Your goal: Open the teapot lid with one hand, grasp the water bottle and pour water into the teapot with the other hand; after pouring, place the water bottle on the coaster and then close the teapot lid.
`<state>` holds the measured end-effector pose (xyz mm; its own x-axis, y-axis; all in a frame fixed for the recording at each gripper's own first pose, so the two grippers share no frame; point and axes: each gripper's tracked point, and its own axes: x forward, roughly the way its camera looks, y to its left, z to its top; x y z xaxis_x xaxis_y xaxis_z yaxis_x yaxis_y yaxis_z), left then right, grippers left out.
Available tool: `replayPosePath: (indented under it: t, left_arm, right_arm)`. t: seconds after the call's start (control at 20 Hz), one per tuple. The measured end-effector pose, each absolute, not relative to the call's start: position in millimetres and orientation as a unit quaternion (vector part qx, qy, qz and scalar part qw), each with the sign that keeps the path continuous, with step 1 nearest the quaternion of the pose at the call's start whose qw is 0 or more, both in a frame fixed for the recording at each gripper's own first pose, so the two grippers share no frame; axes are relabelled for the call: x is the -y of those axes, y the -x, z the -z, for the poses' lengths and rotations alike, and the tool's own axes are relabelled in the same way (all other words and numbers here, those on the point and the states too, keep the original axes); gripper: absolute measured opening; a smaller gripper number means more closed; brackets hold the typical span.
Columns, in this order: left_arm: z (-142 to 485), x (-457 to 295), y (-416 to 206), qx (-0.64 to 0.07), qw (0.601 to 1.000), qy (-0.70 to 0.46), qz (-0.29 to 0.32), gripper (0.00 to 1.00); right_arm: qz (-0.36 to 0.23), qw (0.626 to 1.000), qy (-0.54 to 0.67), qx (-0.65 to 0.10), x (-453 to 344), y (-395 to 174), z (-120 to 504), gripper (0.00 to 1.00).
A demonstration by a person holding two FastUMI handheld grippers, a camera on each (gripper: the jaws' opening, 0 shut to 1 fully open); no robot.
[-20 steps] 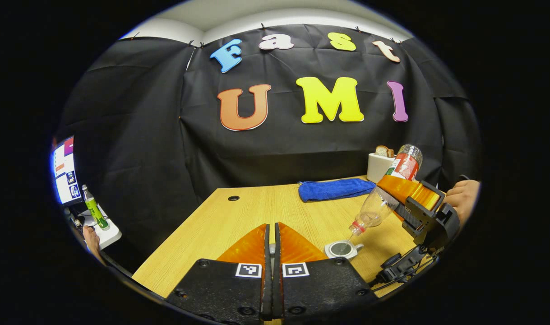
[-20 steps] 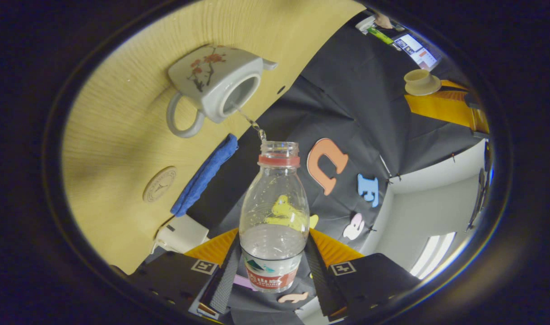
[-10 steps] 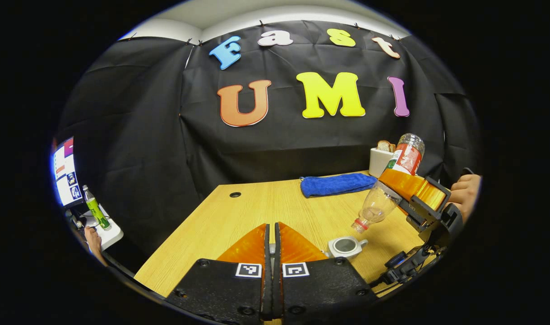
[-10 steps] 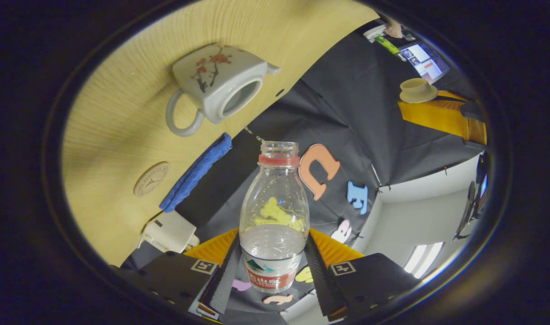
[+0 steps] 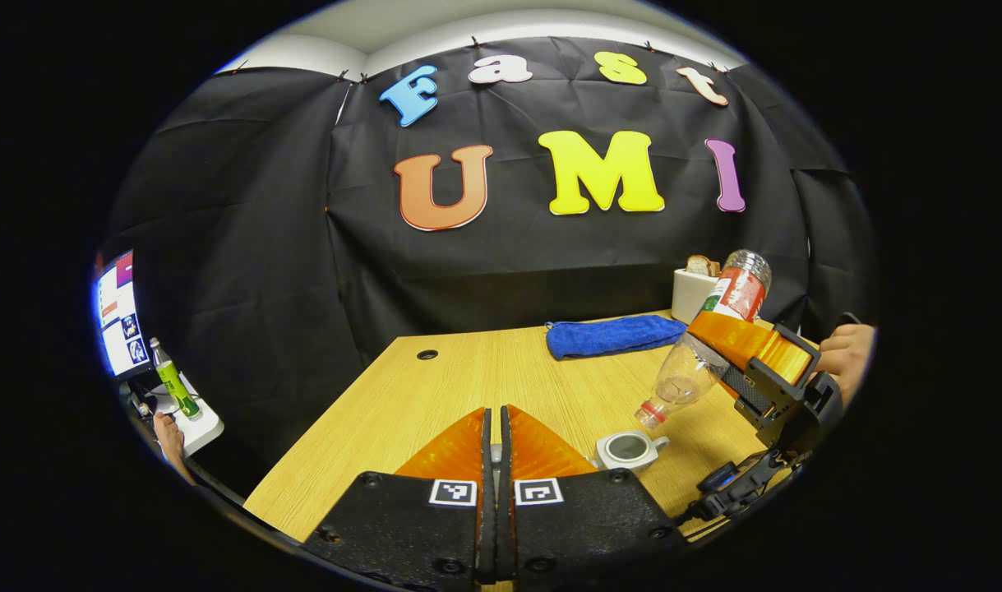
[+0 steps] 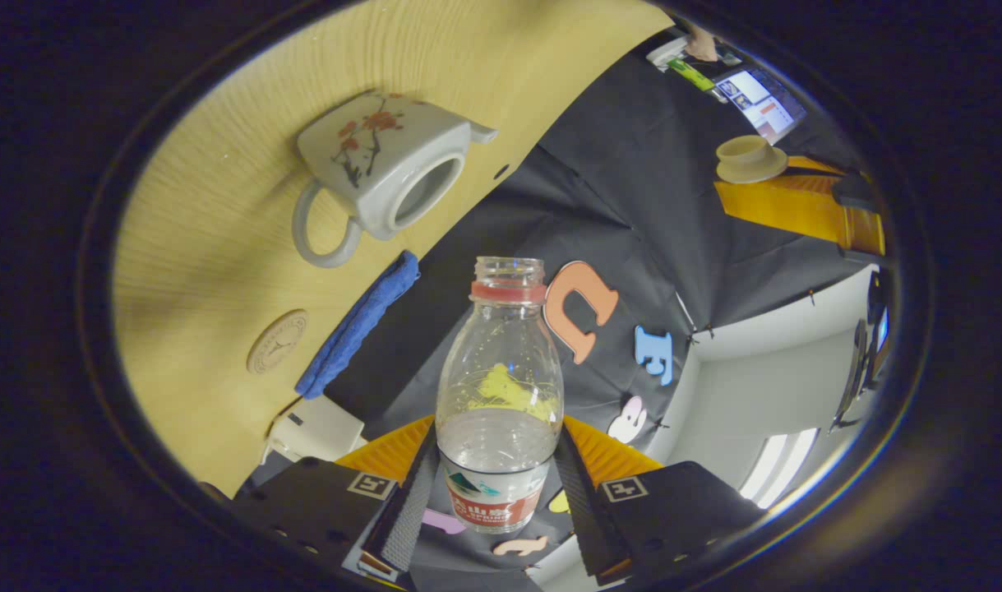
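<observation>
With its fingers clamped on the tilted water bottle [image 6: 500,395] above the open teapot [image 6: 377,174], the right gripper [image 6: 501,477] should level it before heading for the coaster [image 6: 277,341]; the left gripper [image 5: 492,460], fingers nearly closed, pinches the lid [image 6: 750,159] aloft.

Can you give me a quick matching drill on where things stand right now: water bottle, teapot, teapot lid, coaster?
Things:
1. water bottle
2. teapot
3. teapot lid
4. coaster

States:
A. lies bare on the table, beside the blue towel
B. held up off the table by the left gripper
C. tilted, uncapped, clamped in the right gripper
D. stands on the table with its mouth open

Pairs: 1-C, 2-D, 3-B, 4-A
</observation>
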<state>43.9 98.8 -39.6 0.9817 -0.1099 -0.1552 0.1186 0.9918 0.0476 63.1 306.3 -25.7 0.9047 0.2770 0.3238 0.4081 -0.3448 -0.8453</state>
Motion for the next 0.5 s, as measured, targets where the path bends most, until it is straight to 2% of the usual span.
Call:
replayPosePath:
  t: [0.15,0.2,0.25,0.35,0.5]
  left_arm:
    - [38.2,-98.0,-45.0,-0.079,0.995,0.000,0.065,0.03]
    - [38.3,-100.4,-43.5,-0.079,0.995,0.007,0.065,0.03]
    - [37.6,-101.5,-44.4,-0.077,0.995,0.011,0.064,0.03]
    - [37.1,-103.9,-45.4,-0.075,0.995,0.016,0.064,0.03]
    - [38.6,-101.4,-45.5,-0.077,0.994,0.022,0.069,0.03]
  right_arm:
    - [0.043,0.595,0.782,0.179,-290.7,-64.1,42.8,0.79]
    - [0.033,0.618,0.768,0.168,-287.0,-63.0,49.6,0.75]
    - [0.021,0.640,0.751,0.157,-282.0,-62.2,58.4,0.79]
    - [0.015,0.683,0.714,0.153,-274.5,-56.2,61.8,0.75]
    - [0.013,0.756,0.640,0.138,-258.7,-51.3,65.9,0.78]
